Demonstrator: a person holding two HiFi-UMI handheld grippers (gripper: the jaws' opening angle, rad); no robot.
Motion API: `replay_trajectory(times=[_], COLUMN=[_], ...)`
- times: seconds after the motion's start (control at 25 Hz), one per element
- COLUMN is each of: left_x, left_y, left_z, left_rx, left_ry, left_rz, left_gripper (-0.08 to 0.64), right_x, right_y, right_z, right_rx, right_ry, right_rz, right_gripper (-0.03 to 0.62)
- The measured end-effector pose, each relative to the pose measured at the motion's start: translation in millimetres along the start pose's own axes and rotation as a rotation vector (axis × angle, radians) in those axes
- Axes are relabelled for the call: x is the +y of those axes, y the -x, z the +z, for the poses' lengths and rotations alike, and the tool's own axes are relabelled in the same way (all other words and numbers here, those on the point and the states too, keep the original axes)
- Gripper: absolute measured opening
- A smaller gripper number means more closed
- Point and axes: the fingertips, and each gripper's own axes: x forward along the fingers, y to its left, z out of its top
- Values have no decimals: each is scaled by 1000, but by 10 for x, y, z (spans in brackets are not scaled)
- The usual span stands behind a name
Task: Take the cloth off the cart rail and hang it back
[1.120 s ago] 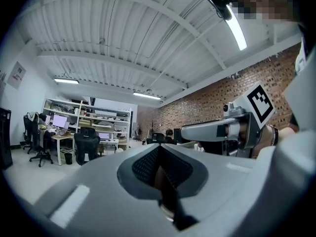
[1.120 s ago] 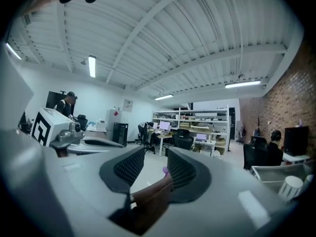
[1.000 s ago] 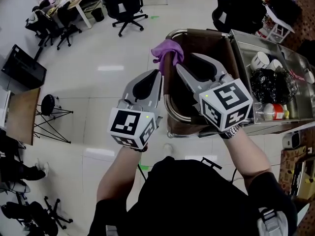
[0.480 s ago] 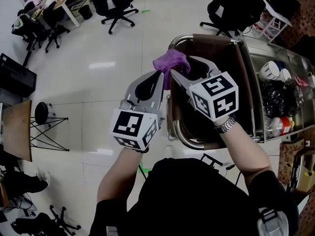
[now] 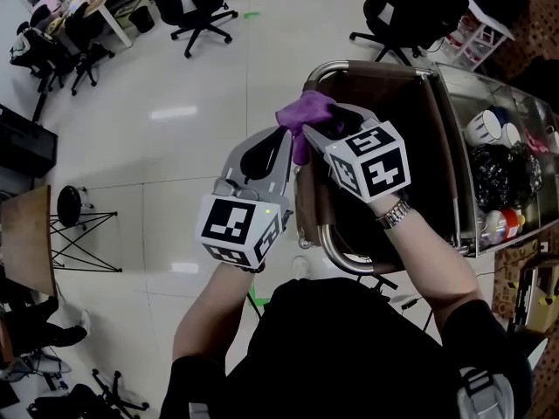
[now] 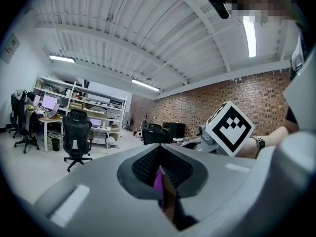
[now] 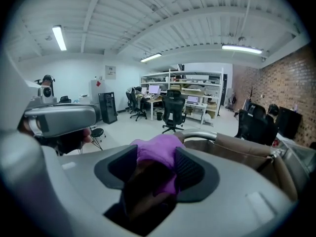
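Office floor [image 5: 166, 173] behind, we hold the cloth [image 5: 306, 112] at the cart rail [image 5: 325, 238].
Our left gripper [image 5: 284, 133] is clamped tight on a purple fold of it. Our right gripper [image 5: 325, 122] has just been opening, and its jaws now stand wide apart with the bunched cloth sitting between them, over the rail.

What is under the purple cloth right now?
The purple cloth sits bunched over the cart's brown bag edge, with the metal rail emerging beside it. Whether it rests on the rail itself is hidden by the cloth. The left gripper is shut on it.
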Motion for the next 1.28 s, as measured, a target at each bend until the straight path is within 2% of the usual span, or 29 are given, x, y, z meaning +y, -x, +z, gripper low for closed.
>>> replay_trajectory(times=[0.16,0.48,0.84,1.28], left_x=[16,-31,-235,-1219], left_y=[-6,49,222,869], left_z=[-34,-1,145,209], left_rx=[4,-5,-27,-87], left_ry=[3,7,-16,-80], left_rz=[-1,3,11,17], left_gripper=[0,1,2,1], right_x=[-7,8,193,693], right_y=[-51,98,526,1801], right_z=[-55,71,292,86], right_rx=[15,-29,-128,-313], right_ry=[-9,-6,1,39], right_rz=[3,-26,-15,1], right_gripper=[219,73,66,63])
